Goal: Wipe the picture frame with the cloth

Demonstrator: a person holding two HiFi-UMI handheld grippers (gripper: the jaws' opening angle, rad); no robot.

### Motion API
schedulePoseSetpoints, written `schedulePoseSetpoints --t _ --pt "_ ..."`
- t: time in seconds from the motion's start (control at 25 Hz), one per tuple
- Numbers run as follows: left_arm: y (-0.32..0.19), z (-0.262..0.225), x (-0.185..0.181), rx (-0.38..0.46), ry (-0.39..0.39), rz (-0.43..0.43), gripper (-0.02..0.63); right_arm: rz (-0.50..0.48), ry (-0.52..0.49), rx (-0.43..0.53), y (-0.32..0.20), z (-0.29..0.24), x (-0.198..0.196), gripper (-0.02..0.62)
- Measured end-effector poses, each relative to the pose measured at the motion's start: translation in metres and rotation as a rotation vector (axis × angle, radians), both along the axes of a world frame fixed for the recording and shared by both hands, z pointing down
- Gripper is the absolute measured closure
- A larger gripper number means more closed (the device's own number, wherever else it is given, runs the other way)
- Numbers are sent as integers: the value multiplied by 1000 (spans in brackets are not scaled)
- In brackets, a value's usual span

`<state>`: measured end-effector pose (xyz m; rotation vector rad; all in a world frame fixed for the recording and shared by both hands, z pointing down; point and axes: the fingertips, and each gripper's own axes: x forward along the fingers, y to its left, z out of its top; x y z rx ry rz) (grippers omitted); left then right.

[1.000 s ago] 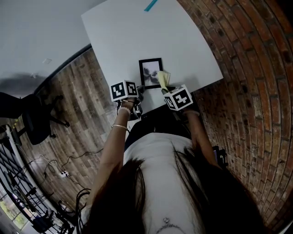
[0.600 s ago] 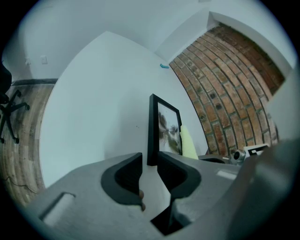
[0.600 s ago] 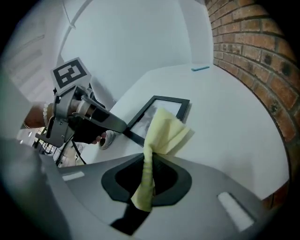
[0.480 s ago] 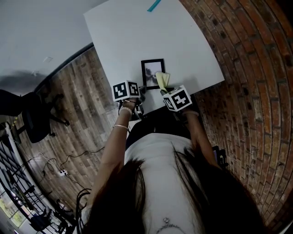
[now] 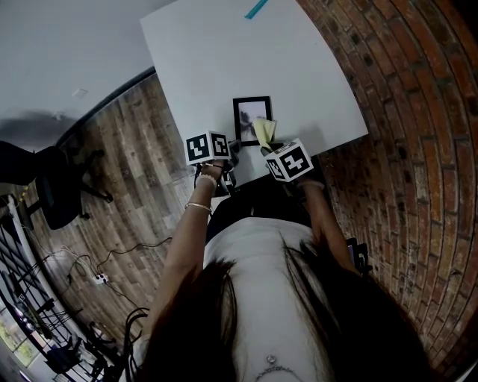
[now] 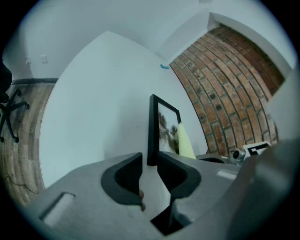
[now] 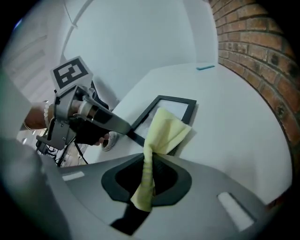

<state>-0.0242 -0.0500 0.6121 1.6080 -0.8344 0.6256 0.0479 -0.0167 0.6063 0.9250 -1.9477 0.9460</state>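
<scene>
A black picture frame with a grey print lies near the front edge of the white table. My left gripper is shut on its near left edge; the left gripper view shows the jaws pinching the frame edge-on. My right gripper is shut on a pale yellow cloth. In the right gripper view the cloth hangs out from the gripper and rests over the near right part of the frame. The left gripper shows at that view's left.
A teal strip lies at the table's far edge. Wooden floor is to the left, with an office chair and cables. A brick wall runs along the right. The person stands at the table's front edge.
The cloth has slid slightly left and nearer across the frame. The left gripper keeps its hold on the frame; the head view has shifted a little.
</scene>
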Motion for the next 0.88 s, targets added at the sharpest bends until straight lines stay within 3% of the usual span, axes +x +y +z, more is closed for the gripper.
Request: schedulePoseSetpoints --t 0.88 --pt "-3 0 -5 -3 23 -14 505 -56 -7 -4 -7 -2 -23 560"
